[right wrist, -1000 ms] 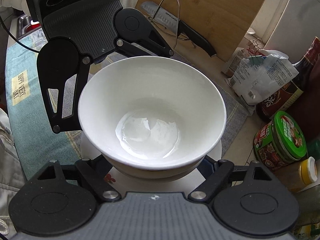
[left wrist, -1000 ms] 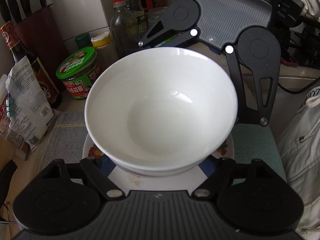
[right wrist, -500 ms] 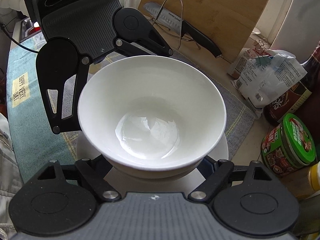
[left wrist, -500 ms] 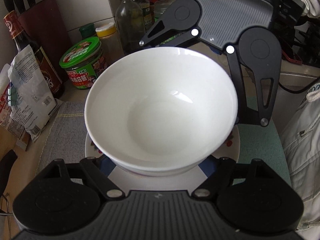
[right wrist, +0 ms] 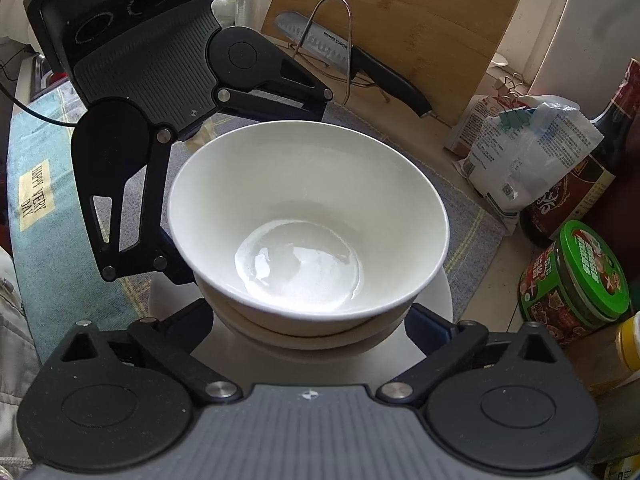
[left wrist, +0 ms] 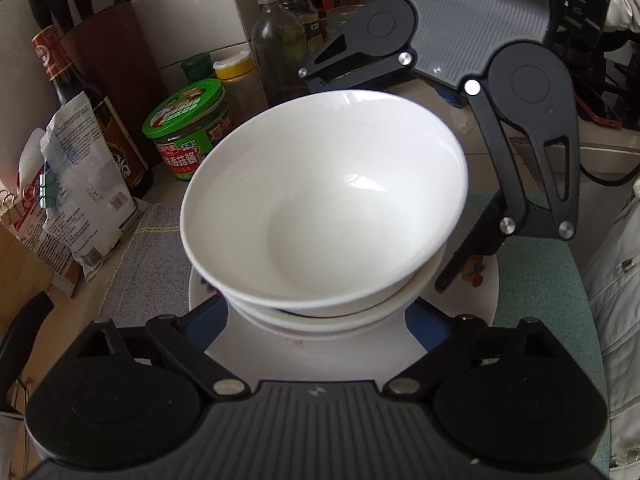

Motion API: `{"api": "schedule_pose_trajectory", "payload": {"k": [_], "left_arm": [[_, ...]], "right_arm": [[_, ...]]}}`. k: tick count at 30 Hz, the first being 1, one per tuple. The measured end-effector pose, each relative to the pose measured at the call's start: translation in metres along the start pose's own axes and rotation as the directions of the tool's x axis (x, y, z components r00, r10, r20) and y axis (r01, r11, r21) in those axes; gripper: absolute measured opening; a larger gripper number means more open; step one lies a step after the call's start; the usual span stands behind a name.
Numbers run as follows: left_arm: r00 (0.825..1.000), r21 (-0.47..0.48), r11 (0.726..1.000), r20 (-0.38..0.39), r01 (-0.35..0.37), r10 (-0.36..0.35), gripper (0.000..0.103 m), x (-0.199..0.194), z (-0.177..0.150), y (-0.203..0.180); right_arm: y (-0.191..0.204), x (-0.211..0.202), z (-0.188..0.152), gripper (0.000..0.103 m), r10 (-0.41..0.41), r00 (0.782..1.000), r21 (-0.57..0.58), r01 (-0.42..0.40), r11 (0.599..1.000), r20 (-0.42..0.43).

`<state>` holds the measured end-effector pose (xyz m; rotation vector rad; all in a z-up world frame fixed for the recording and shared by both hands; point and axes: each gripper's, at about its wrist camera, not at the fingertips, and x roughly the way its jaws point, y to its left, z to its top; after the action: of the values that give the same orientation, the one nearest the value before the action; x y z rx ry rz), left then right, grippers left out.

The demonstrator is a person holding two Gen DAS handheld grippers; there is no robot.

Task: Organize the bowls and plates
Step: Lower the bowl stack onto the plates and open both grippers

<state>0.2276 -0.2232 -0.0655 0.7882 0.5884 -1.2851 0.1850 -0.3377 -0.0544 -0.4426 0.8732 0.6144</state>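
Observation:
A white bowl (left wrist: 324, 208) sits nested in a second white bowl (left wrist: 344, 320) on a patterned white plate (left wrist: 480, 280). The stack also shows in the right wrist view: top bowl (right wrist: 308, 220), lower bowl (right wrist: 304, 340), plate (right wrist: 440, 292). My left gripper (left wrist: 316, 320) is open, its fingers spread wide on either side of the bowls' base. My right gripper (right wrist: 308, 328) faces it from the opposite side, also open around the stack. The top bowl looks tilted and the fingertips are hidden under the bowls.
A grey cloth mat (left wrist: 152, 248) and a teal mat (left wrist: 536, 280) lie under the plate. A green-lidded jar (left wrist: 188, 132), bottles, a knife block (left wrist: 112, 60) and a flour bag (left wrist: 76, 184) stand along the wall. A cutting board (right wrist: 400, 20) and knife (right wrist: 360, 64) stand at the end.
Both grippers have drawn back and upward from the stack. The top bowl now sits tilted and the lower bowl and plate show more.

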Motion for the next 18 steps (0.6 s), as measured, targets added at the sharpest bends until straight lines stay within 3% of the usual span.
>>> {"api": "schedule_pose_trajectory", "payload": {"k": [5, 8, 11, 13, 16, 18], "left_arm": [[0.996, -0.151, 0.985, 0.025, -0.086, 0.091, 0.096, -0.024, -0.012, -0.001], [0.980, -0.238, 0.957, 0.069, -0.166, 0.188, 0.102, -0.054, -0.019, -0.009], [0.943, -0.291, 0.916, 0.103, -0.275, 0.316, 0.102, -0.083, -0.024, -0.023], [0.909, -0.322, 0.883, 0.122, -0.343, 0.398, 0.102, -0.099, -0.027, -0.035], [0.864, -0.416, 0.835, 0.188, -0.361, 0.467, 0.102, -0.118, -0.039, -0.050], [0.845, -0.457, 0.811, 0.204, -0.365, 0.494, 0.102, -0.125, -0.047, -0.059]], "right_arm": [[0.006, -0.006, -0.005, 0.103, -0.020, 1.000, -0.019, 0.020, 1.000, -0.021], [0.012, -0.014, -0.006, 0.103, -0.044, 0.999, -0.022, 0.043, 0.999, -0.031], [0.023, -0.019, -0.004, 0.103, -0.121, 0.991, -0.017, 0.120, 0.993, -0.063], [0.032, -0.023, -0.002, 0.103, -0.165, 0.983, -0.001, 0.166, 0.986, -0.079], [0.049, -0.028, 0.002, 0.103, -0.223, 0.967, 0.072, 0.233, 0.970, -0.123], [0.063, -0.031, 0.004, 0.103, -0.264, 0.952, 0.156, 0.287, 0.945, -0.155]]}}
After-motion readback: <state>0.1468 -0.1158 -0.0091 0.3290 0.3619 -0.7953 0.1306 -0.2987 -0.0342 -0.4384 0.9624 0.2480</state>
